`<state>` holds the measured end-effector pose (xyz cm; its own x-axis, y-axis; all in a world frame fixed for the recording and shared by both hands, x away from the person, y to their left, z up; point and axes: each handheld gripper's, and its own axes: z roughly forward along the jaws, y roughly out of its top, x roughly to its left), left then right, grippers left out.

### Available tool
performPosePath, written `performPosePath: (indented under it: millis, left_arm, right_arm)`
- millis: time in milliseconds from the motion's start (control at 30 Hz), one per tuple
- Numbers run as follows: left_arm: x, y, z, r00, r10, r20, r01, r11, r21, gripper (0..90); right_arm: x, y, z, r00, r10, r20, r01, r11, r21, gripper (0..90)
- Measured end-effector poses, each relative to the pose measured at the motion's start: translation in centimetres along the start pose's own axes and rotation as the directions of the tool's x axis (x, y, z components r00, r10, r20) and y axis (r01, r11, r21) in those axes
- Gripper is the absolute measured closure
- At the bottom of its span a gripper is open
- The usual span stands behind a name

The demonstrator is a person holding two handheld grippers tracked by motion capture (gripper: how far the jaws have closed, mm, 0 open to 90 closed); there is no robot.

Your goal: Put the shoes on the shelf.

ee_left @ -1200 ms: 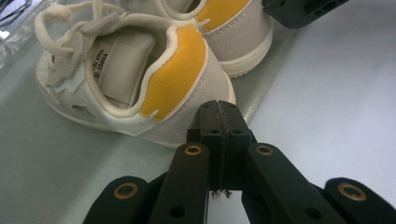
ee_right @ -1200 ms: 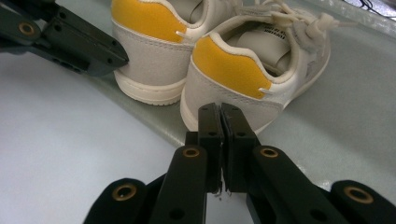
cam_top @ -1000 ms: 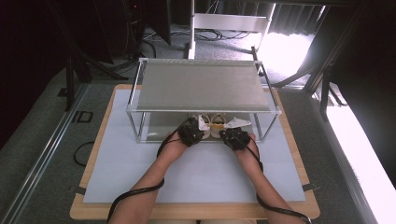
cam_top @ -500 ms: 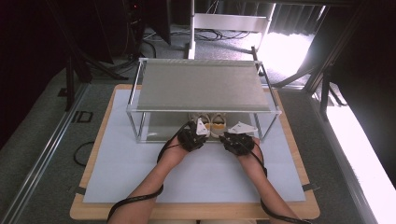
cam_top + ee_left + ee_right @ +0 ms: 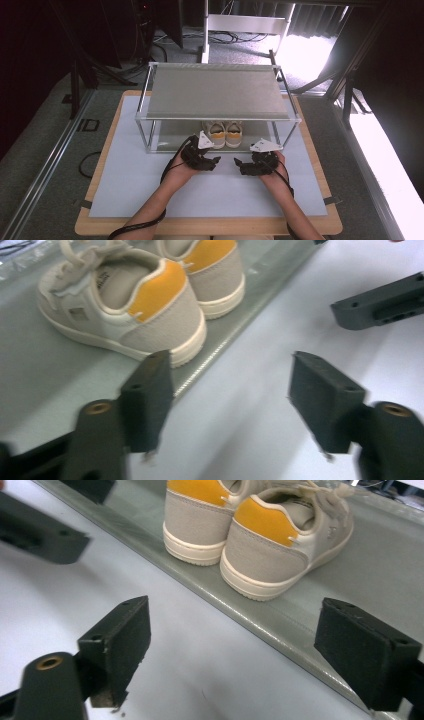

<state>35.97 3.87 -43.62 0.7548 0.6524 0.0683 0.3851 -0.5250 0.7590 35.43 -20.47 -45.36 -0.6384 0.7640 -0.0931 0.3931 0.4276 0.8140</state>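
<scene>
A pair of small beige shoes with orange heel tabs (image 5: 225,133) stands side by side on the lower shelf (image 5: 172,135) of a metal rack, heels toward me. They also appear as shoes (image 5: 125,305) in the left gripper view and as shoes (image 5: 270,540) in the right gripper view. My left gripper (image 5: 214,161) hovers over the white mat just in front of the shelf. Its jaws have just been opening, and this gripper (image 5: 235,405) holds nothing. My right gripper (image 5: 240,165) faces it, also just opened, and it (image 5: 240,650) is empty too.
The rack's top shelf (image 5: 215,92) overhangs the shoes, with thin corner posts (image 5: 142,135) at the front. A white mat (image 5: 130,185) covers the wooden table (image 5: 85,225). Cables trail from both grippers along the forearms.
Both grippers have drawn back from the shoes toward the near side and moved slightly apart. Their jaws have opened, and the shoes stay on the lower shelf.
</scene>
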Motion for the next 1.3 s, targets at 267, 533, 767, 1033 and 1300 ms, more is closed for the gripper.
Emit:
performPosePath:
  millis: [267, 533, 767, 1033, 1300]
  left_arm:
    - [-0.4, -1.1, -0.3, 0.9999, -0.007, 0.013, 0.007, 0.9996, -0.027, 6.1]
    - [0.0, -3.3, -0.9, 0.9988, -0.049, -0.007, 0.048, 0.9985, -0.027, 1.6]
    - [0.3, -4.6, -1.7, 0.9983, -0.055, -0.021, 0.054, 0.9978, -0.038, 1.7]
    - [0.7, -6.0, -3.3, 0.9949, -0.086, -0.053, 0.082, 0.9936, -0.078, 1.7]
    - [0.7, -8.1, -4.5, 0.99, -0.109, -0.09, 0.101, 0.9904, -0.094, 1.7]
  right_arm:
    - [-0.3, -0.8, -0.6, 0.9999, 0.017, 0.001, -0.017, 1.0, -0.001, 14.2]
    - [-0.5, -2.1, -1.9, 0.9996, 0.025, 0.014, -0.025, 1.0, 0.015, 14.2]
    - [-0.7, -3.4, -2.5, 0.9998, 0.013, 0.013, -0.013, 1.0, 0.02, 14.2]
    - [-1.4, -5.3, -3.8, 0.9989, 0.041, 0.025, -0.041, 0.999, 0.02, 14.2]
    - [-2.3, -6.1, -5.4, 0.9959, 0.061, 0.067, -0.062, 0.998, 0.007, 14.2]
